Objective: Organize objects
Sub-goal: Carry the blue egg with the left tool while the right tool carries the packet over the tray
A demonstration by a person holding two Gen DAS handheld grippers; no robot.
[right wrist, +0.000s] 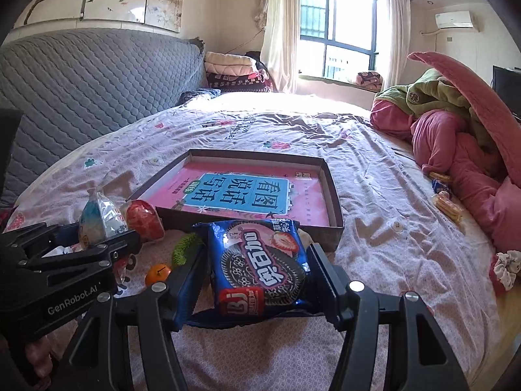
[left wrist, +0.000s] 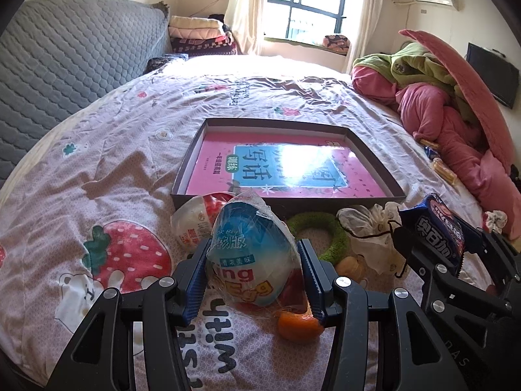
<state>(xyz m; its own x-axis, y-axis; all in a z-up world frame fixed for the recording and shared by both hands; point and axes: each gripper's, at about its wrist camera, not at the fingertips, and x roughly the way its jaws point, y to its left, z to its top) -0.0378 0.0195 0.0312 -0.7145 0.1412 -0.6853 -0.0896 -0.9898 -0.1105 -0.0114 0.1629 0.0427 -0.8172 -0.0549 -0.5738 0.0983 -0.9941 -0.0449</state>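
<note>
My left gripper (left wrist: 252, 260) is shut on a blue and white egg-shaped snack in clear wrap (left wrist: 250, 254), held above the bed. My right gripper (right wrist: 259, 273) is shut on a blue cookie packet (right wrist: 260, 264); both also show in the left wrist view, packet (left wrist: 438, 228). A shallow dark box (left wrist: 192, 150) with a pink book (left wrist: 286, 169) inside lies just beyond both grippers; it also shows in the right wrist view (right wrist: 335, 192). A red and white egg snack (left wrist: 192, 218), a green ring (left wrist: 338, 231), a white pouch (left wrist: 371, 231) and an orange (left wrist: 298, 324) lie on the sheet in front of the box.
The bed has a strawberry-print sheet (left wrist: 114, 169). A grey quilted headboard (left wrist: 71, 55) stands at the left. Pink and green bedding (left wrist: 433, 97) is piled at the right, with small wrapped snacks (right wrist: 446, 202) and a scrunchie (right wrist: 506, 265) beside it.
</note>
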